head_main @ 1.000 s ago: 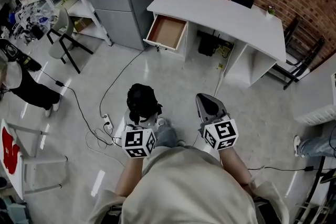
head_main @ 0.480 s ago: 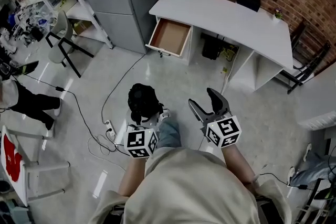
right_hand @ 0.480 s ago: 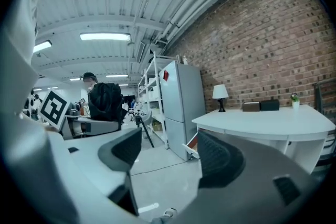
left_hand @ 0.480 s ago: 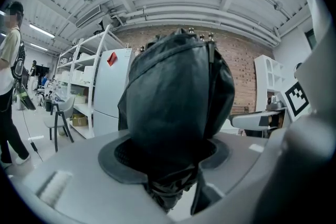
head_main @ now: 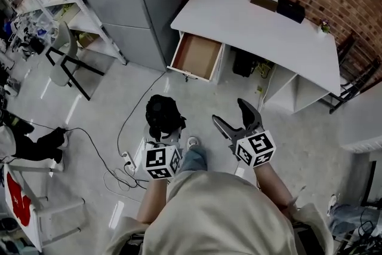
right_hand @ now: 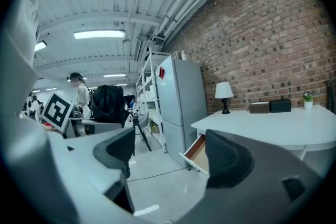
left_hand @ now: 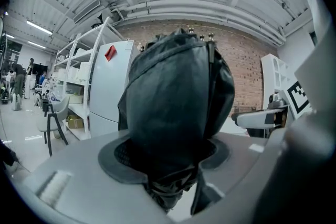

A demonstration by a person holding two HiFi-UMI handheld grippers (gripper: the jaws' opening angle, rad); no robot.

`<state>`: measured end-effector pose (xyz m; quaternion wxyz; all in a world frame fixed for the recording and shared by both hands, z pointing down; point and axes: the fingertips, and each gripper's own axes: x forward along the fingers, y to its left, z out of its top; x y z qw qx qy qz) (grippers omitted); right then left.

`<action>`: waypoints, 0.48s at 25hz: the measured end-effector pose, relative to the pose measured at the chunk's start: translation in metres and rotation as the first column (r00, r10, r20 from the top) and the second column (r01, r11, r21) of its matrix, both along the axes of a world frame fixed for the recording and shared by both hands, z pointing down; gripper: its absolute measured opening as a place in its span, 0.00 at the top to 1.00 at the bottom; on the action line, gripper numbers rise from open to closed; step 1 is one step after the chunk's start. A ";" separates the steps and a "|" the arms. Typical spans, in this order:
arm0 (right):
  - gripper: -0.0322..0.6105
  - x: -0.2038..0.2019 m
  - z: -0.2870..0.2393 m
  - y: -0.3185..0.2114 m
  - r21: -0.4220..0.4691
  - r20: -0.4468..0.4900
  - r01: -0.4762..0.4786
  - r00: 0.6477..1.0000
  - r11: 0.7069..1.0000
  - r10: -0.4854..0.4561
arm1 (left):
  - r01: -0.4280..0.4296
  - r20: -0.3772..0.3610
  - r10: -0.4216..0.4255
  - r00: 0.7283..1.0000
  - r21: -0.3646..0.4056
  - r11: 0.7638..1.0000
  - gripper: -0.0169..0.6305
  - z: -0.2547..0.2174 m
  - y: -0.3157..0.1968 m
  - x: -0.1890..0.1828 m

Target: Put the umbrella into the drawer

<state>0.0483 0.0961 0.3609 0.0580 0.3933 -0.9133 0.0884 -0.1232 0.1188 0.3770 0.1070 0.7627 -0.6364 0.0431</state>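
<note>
**Umbrella carried toward the open drawer**

Head view. The left gripper [head_main: 163,133] is clamped on the folded black umbrella [head_main: 162,115], with both pads pressing the bundle. This holds it off the floor and out ahead of the person for carrying. The right gripper [head_main: 236,119], at 3 o'clock of the left, holds nothing. Its jaws have just been opening and now stand wide apart, probably so that it is free to steady the umbrella or the drawer [head_main: 197,57]. The drawer lies at 12 o'clock of the umbrella, well apart from it. It is pulled out of the desk [head_main: 280,33] and looks bare inside, ready to receive the umbrella. Judged stage: approach, with placing not yet begun.
</note>
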 end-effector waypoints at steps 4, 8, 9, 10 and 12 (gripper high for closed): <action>0.34 -0.017 -0.005 -0.046 0.003 -0.002 -0.024 1.000 1.000 0.024 | -0.027 -0.006 0.027 1.000 -0.008 1.000 0.59 0.002 -0.052 -0.016; 0.34 -0.029 -0.006 -0.089 -0.002 -0.004 -0.055 0.998 0.998 0.055 | -0.064 -0.006 0.064 0.998 -0.009 0.998 0.59 0.001 -0.102 -0.027; 0.34 -0.032 -0.006 -0.099 -0.003 -0.002 -0.064 0.998 0.998 0.064 | -0.074 -0.007 0.074 0.997 -0.009 0.997 0.59 0.001 -0.114 -0.029; 0.34 -0.034 -0.006 -0.109 -0.005 -0.001 -0.072 0.997 0.997 0.072 | -0.084 -0.008 0.084 0.996 -0.010 0.996 0.59 0.001 -0.125 -0.031; 0.34 -0.041 -0.005 -0.128 -0.006 0.001 -0.085 0.996 0.996 0.085 | -0.101 -0.008 0.101 0.995 -0.013 0.995 0.59 0.002 -0.147 -0.036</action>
